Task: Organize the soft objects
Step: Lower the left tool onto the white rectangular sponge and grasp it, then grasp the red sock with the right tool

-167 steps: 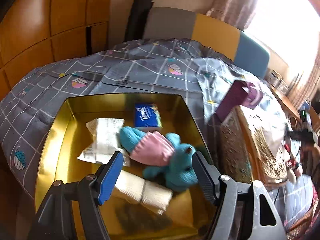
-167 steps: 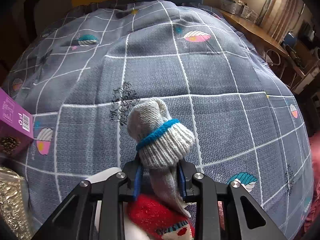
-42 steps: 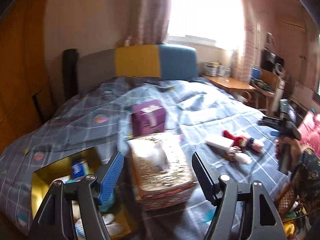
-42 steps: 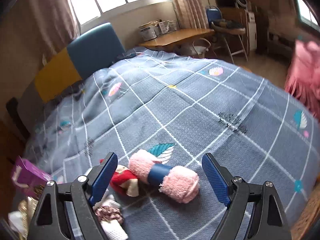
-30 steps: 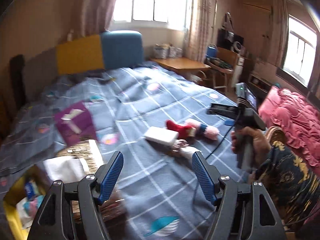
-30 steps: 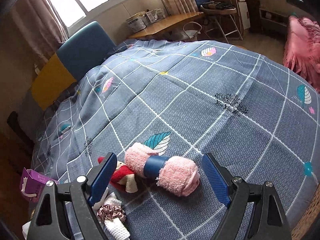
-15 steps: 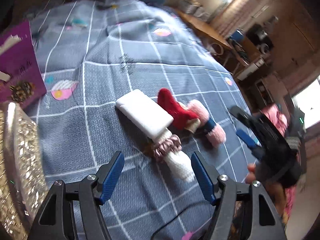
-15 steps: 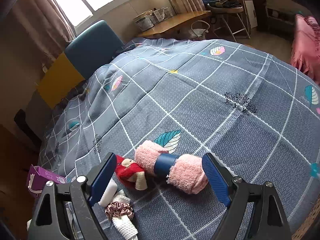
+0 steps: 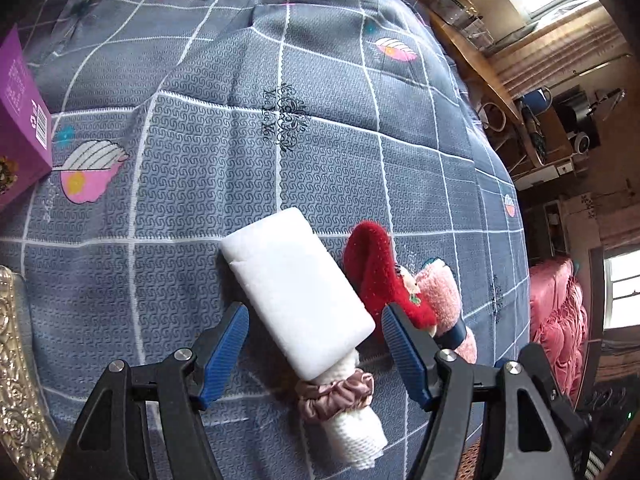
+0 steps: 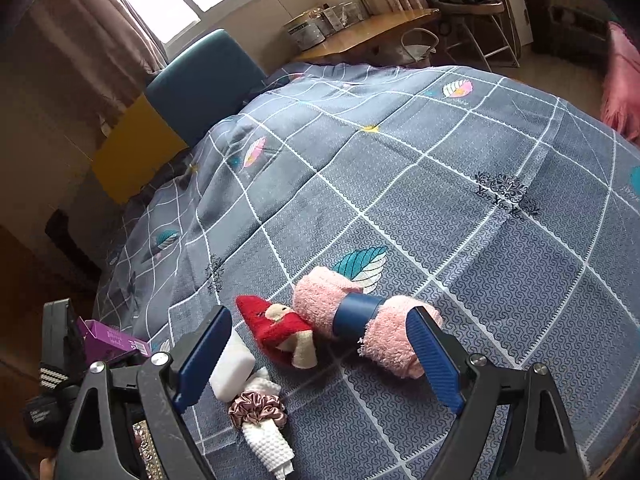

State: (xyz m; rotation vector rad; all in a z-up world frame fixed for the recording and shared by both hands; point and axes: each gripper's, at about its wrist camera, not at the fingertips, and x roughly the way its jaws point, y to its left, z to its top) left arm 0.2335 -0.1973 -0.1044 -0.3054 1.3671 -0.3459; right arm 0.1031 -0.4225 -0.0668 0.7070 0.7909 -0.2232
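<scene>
The bed (image 9: 200, 152), under its grey checked quilt, carries a small cluster of soft things, and both tools hang over it with their fingers spread wide and empty. Largest in the pile is the pink rolled towel (image 10: 384, 336) with a dark blue band, lying between the right gripper (image 10: 320, 356) fingers in its own view and beyond the left gripper's right finger in the other. Next comes the white sponge block (image 9: 296, 292), which sits squarely between the fingers of the left gripper (image 9: 314, 344), its near end resting on a white waffle cloth roll (image 9: 352, 436) that lies just below the fingertips. The red plush sock (image 9: 380, 276) touches the block's right edge and lies just ahead of the right fingertip. Smallest is the mauve scrunchie (image 9: 336, 396) ringing the cloth roll. The step in hand looks to be a pick of the sponge block by the left tool. To do it well, the holder should probably lower until both pads bracket the block's long sides, keep the right finger clear of the sock so that it is not pinched along, and close gently, since the foam will likely compress and could slip if gripped only at its corner. A lift straight up should leave the cloth roll underneath undisturbed.
</scene>
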